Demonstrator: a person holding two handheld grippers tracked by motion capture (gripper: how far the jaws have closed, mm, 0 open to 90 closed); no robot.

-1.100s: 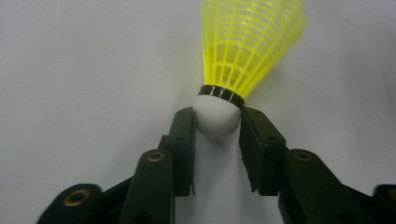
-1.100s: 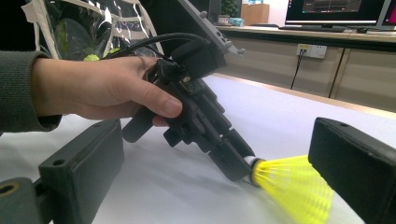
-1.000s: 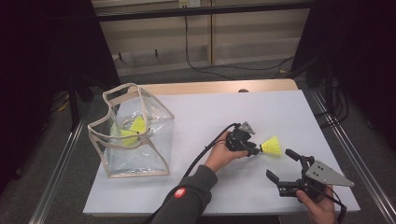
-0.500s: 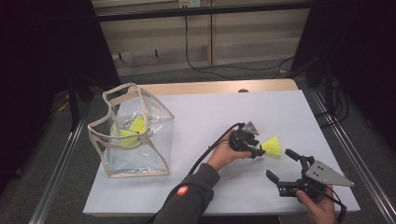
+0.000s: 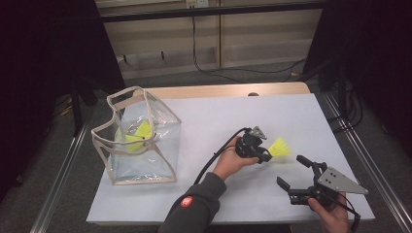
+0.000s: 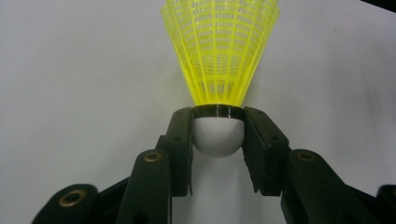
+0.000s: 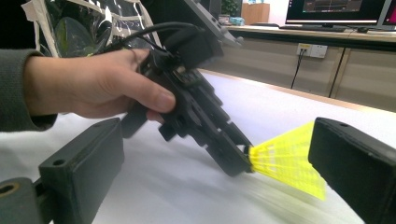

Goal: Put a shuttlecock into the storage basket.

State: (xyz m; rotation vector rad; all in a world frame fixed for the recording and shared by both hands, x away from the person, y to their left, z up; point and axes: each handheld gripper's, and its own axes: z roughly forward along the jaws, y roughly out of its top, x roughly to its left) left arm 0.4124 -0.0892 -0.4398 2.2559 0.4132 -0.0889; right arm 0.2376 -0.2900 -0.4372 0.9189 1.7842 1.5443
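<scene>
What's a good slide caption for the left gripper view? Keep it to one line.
Left gripper clamps the white cork of a yellow shuttlecock over the white table.

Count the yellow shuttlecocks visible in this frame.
3, possibly more. One shuttlecock sits between the left gripper's jaws on the table; two yellow ones lie overlapping inside the clear bag, which could hide others.
</scene>
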